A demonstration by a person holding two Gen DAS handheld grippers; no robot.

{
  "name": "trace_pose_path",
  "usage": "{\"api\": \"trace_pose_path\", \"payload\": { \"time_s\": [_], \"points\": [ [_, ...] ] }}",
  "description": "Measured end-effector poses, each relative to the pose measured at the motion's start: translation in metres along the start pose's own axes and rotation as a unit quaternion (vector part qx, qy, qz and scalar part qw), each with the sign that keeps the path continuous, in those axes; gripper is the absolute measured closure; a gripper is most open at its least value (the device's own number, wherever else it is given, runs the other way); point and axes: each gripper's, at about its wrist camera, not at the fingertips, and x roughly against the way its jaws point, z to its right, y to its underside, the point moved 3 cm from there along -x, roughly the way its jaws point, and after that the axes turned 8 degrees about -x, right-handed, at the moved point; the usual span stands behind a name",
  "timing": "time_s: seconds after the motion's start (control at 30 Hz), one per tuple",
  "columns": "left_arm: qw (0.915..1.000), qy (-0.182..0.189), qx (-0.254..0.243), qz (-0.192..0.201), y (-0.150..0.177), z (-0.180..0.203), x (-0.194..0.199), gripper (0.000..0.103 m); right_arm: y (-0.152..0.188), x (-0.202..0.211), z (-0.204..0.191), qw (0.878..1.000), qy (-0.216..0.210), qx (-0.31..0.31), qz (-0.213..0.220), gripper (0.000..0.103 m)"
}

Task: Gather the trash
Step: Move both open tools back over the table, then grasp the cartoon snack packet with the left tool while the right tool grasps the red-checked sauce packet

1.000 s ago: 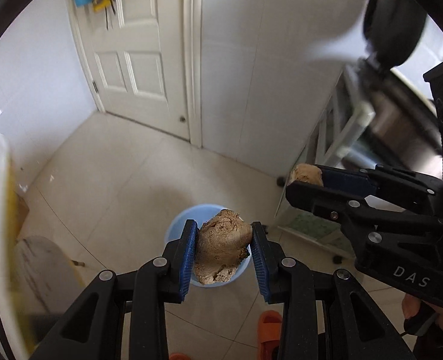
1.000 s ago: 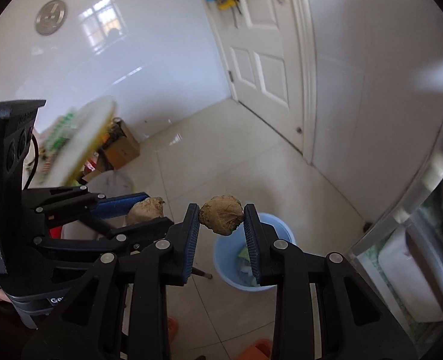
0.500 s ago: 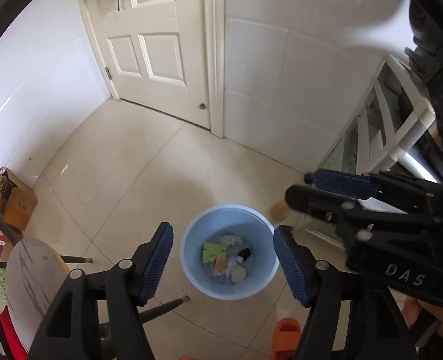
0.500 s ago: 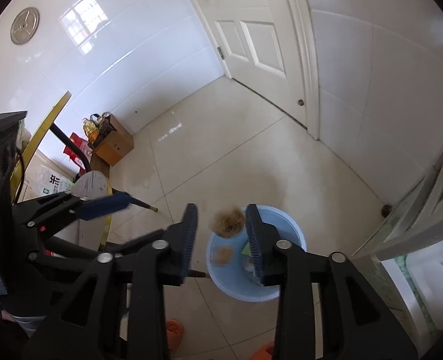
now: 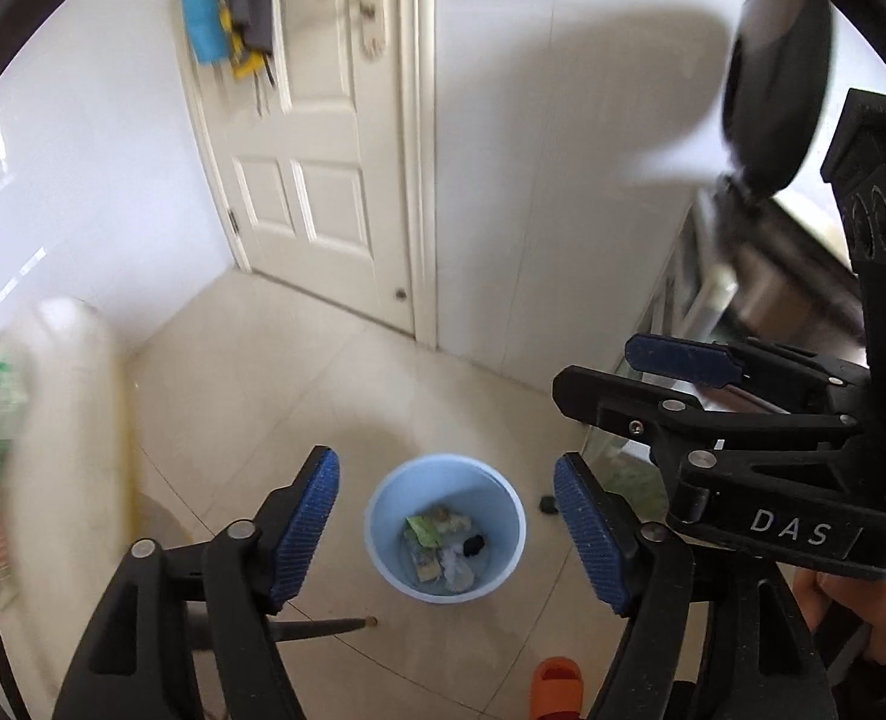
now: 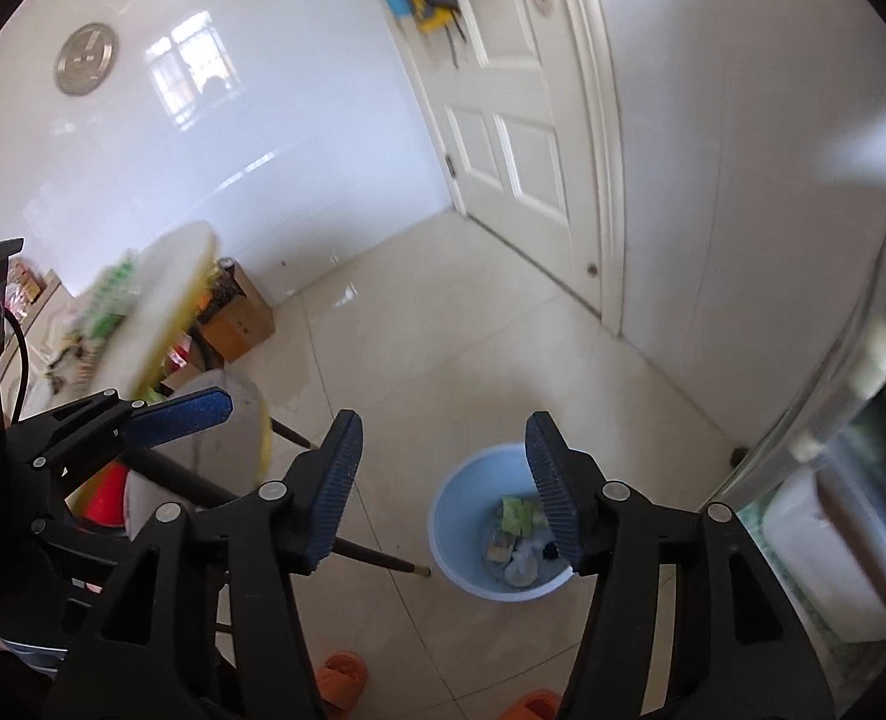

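Currently both grippers hang above a light blue bin [image 5: 446, 525] that stands on the tiled floor [image 5: 299, 396]. The left gripper [image 5: 446, 531] has its jaws spread and opening, with nothing between the blue pads [image 5: 305, 531]; through the gap only the bin shows. The right gripper [image 6: 443, 489] is likewise spread and opening, and its gap is empty too. Trash [image 5: 443, 546] lies in the bottom of the bin: a green wrapper, pale crumpled scraps and a small dark piece. It covers only the base, so the bin appears far from full.

Hazards from this position, as judged from the views:

- Collision between tools. In the left wrist view the right gripper [image 5: 653, 372] sits close by at the right edge. Swinging either hand sideways without first separating them could knock the fingers together.
- Contact with furniture. A thin dark leg [image 6: 377, 555] with a pale tip ends just beside the bin, and a round white tabletop with a yellow edge [image 6: 161, 312] lies to the left. A low sweep toward the table could strike either.
- Tipping the bin. It looks light and is nearly empty; a descending finger that catches its rim could overturn it and spill the contents.
- Footing. Orange slippers [image 6: 338, 681] are near the base of the bin, so a step forward could nudge it.
- Blurred view. The table and the right side are smeared, so remaining trash cannot be located from these views.
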Motion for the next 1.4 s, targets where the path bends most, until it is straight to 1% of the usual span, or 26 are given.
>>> {"api": "trace_pose_path", "payload": {
  "time_s": [0.03, 0.1, 0.17, 0.23, 0.27, 0.33, 0.37, 0.4, 0.47, 0.53, 0.6, 0.67, 0.8, 0.9, 1.0, 1.13, 1.27, 1.33, 1.4],
  "points": [
    [0.9999, -0.006, 0.0, 0.012, 0.003, 0.0, 0.018, 0.03, -0.001, 0.011, -0.008, 1.0, -0.001, 0.006, 0.007, 0.047],
    [0.9993, -0.017, 0.003, 0.032, 0.009, -0.003, 0.049, 0.028, -0.001, 0.036, -0.031, 0.999, -0.005, 0.022, 0.025, 0.04],
    [0.9985, -0.025, 0.005, 0.049, 0.017, -0.007, 0.075, 0.024, 0.0, 0.058, -0.055, 0.998, -0.012, 0.038, 0.043, 0.038],
    [0.9968, -0.039, 0.005, 0.069, 0.03, -0.019, 0.112, 0.017, 0.001, 0.079, -0.082, 0.996, -0.021, 0.057, 0.059, 0.034],
    [0.9958, -0.047, 0.006, 0.078, 0.036, -0.025, 0.128, 0.016, 0.003, 0.088, -0.096, 0.995, -0.026, 0.065, 0.066, 0.033],
    [0.994, -0.06, 0.009, 0.091, 0.053, -0.04, 0.156, 0.01, 0.006, 0.103, -0.125, 0.993, -0.038, 0.082, 0.077, 0.032],
    [0.993, -0.067, 0.013, 0.096, 0.06, -0.048, 0.17, 0.009, 0.007, 0.108, -0.139, 0.992, -0.042, 0.09, 0.08, 0.027],
    [0.9918, -0.075, 0.019, 0.102, 0.068, -0.057, 0.184, 0.008, 0.009, 0.112, -0.155, 0.99, -0.048, 0.098, 0.084, 0.024],
    [0.9899, -0.089, 0.028, 0.107, 0.086, -0.075, 0.207, 0.008, 0.013, 0.115, -0.188, 0.988, -0.055, 0.115, 0.088, 0.024],
    [0.9875, -0.106, 0.041, 0.109, 0.107, -0.097, 0.229, 0.007, 0.016, 0.112, -0.211, 0.986, -0.062, 0.128, 0.085, 0.023],
    [0.9856, -0.119, 0.053, 0.107, 0.123, -0.112, 0.246, 0.006, 0.018, 0.102, -0.24, 0.984, -0.069, 0.142, 0.076, 0.023],
    [0.9825, -0.141, 0.066, 0.102, 0.14, -0.134, 0.258, 0.006, 0.021, 0.089, -0.263, 0.983, -0.075, 0.154, 0.062, 0.023],
    [0.9773, -0.174, 0.097, 0.073, 0.17, -0.184, 0.267, 0.006, 0.028, 0.047, -0.301, 0.982, -0.079, 0.169, 0.024, 0.023],
    [0.9735, -0.189, 0.12, 0.045, 0.19, -0.217, 0.26, 0.006, 0.036, 0.007, -0.318, 0.982, -0.073, 0.175, -0.006, 0.023],
    [0.9732, -0.185, 0.134, 0.024, 0.191, -0.236, 0.245, 0.006, 0.042, -0.032, -0.325, 0.981, -0.066, 0.177, -0.035, 0.023],
    [0.974, -0.176, 0.143, 0.001, 0.184, -0.259, 0.211, 0.006, 0.048, -0.08, -0.338, 0.978, -0.055, 0.188, -0.069, 0.023],
    [0.9754, -0.168, 0.143, -0.012, 0.182, -0.276, 0.187, 0.006, 0.049, -0.114, -0.347, 0.974, -0.032, 0.209, -0.084, 0.023],
    [0.9758, -0.164, 0.144, -0.014, 0.175, -0.282, 0.184, 0.006, 0.047, -0.125, -0.348, 0.972, -0.023, 0.218, -0.089, 0.025],
    [0.9761, -0.161, 0.146, -0.015, 0.171, -0.282, 0.179, 0.006, 0.046, -0.131, -0.347, 0.97, -0.021, 0.224, -0.093, 0.03]
  ]
}}
